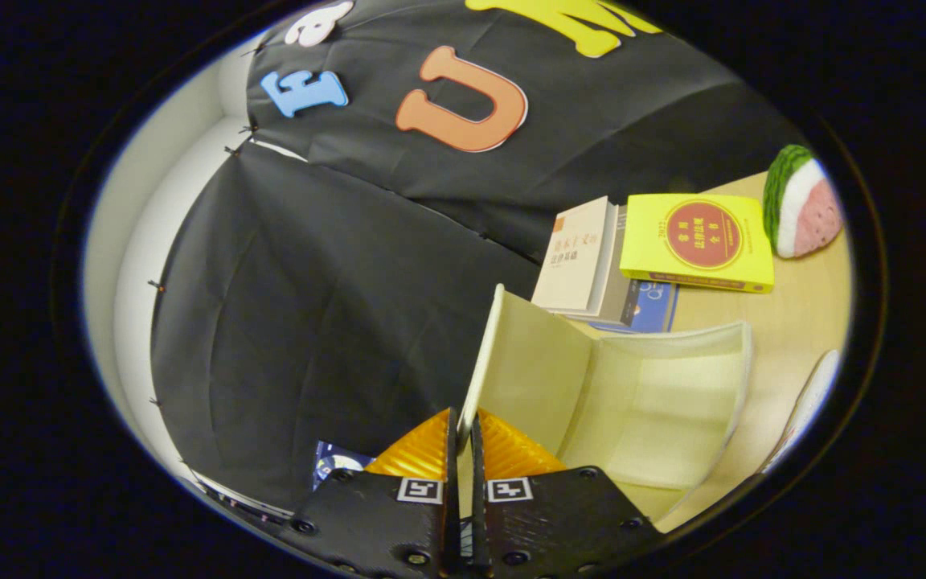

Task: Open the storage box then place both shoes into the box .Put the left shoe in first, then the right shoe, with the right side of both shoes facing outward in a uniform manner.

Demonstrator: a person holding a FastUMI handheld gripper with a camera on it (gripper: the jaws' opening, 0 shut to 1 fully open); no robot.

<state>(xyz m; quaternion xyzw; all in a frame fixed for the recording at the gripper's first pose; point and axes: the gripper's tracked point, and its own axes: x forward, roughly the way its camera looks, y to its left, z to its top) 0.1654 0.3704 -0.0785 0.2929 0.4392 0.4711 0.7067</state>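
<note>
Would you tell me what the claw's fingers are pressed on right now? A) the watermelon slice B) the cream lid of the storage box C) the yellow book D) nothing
B: the claw has both fingers closed on the edge of the raised cream lid of the open storage box.

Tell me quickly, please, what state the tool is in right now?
Tool: closed, both fingers pinching the raised lid of the cream storage box, which stands open.
</note>
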